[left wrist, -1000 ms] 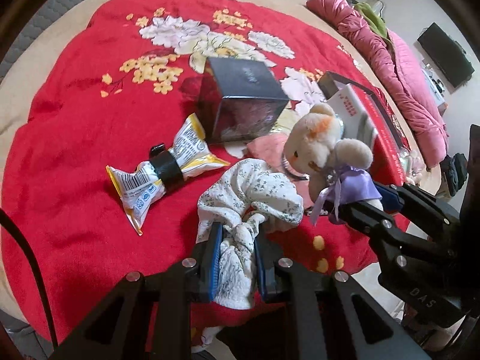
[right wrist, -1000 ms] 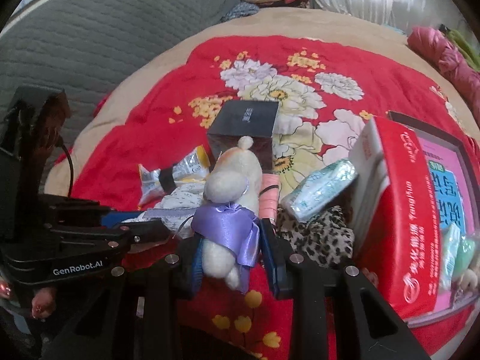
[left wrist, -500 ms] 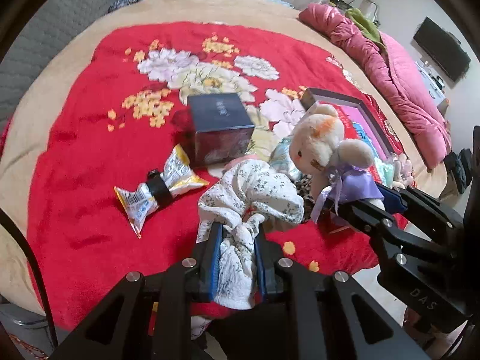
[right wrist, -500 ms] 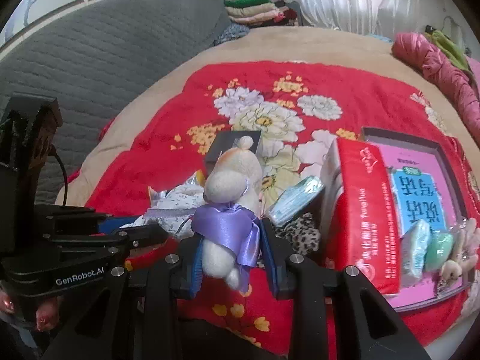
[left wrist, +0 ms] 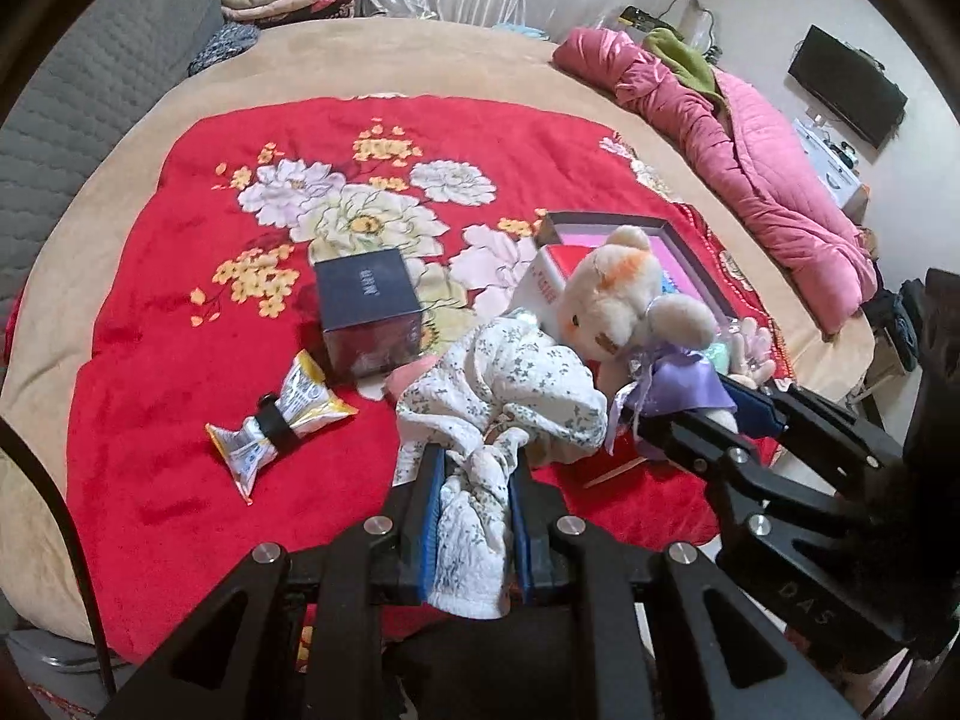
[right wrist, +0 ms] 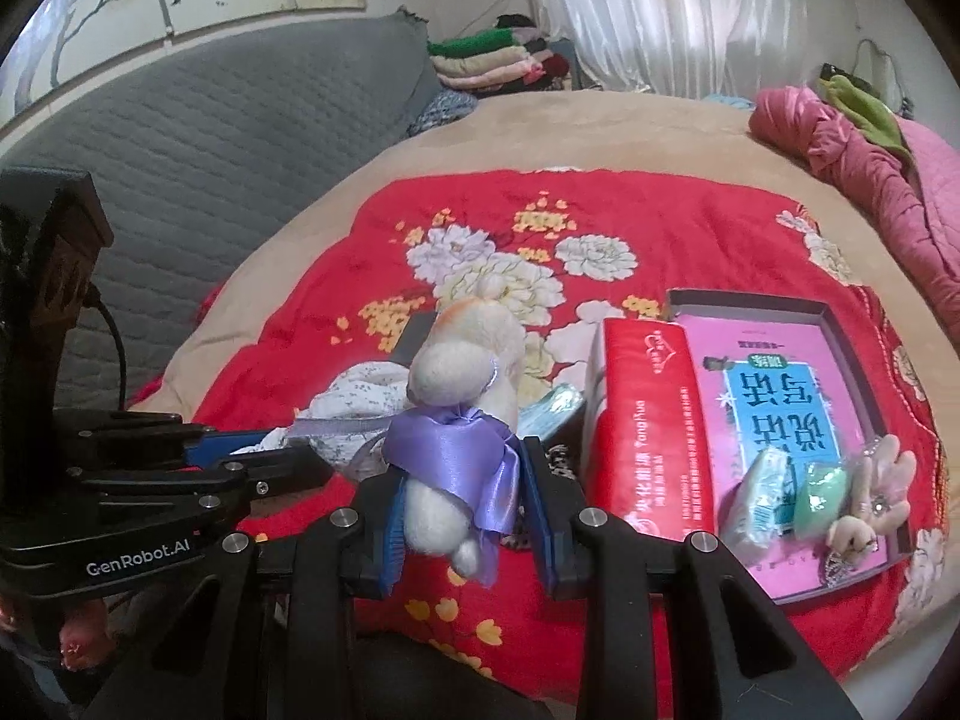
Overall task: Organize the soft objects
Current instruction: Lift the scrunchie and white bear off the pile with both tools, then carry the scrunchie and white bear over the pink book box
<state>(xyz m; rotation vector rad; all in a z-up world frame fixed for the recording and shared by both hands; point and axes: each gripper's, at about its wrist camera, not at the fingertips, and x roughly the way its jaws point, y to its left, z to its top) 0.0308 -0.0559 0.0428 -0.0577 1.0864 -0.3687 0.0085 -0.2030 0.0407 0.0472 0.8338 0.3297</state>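
My left gripper [left wrist: 474, 468] is shut on a white floral cloth bundle [left wrist: 510, 384] and holds it above the red flowered blanket [left wrist: 150, 312]. My right gripper [right wrist: 462, 474] is shut on a cream plush bear [right wrist: 468, 360] with a purple ribbon [right wrist: 456, 450], also lifted above the blanket. In the left wrist view the bear [left wrist: 618, 312] hangs just right of the cloth, held by the right gripper [left wrist: 690, 414]. In the right wrist view the cloth [right wrist: 360, 396] and the left gripper [right wrist: 252, 456] sit just left of the bear.
On the blanket lie a dark box [left wrist: 366, 294], a clipped snack bag [left wrist: 276, 420], a red tissue pack [right wrist: 654, 420] and a pink-lined tray [right wrist: 840, 324] with small packets and a plush charm [right wrist: 870, 510]. A pink quilt [left wrist: 750, 144] lies at the right; folded clothes [right wrist: 492, 60] are behind.
Both grippers have risen and pulled back from the blanket, carrying the cloth and the bear; the items on the bed look smaller and more of the room shows.
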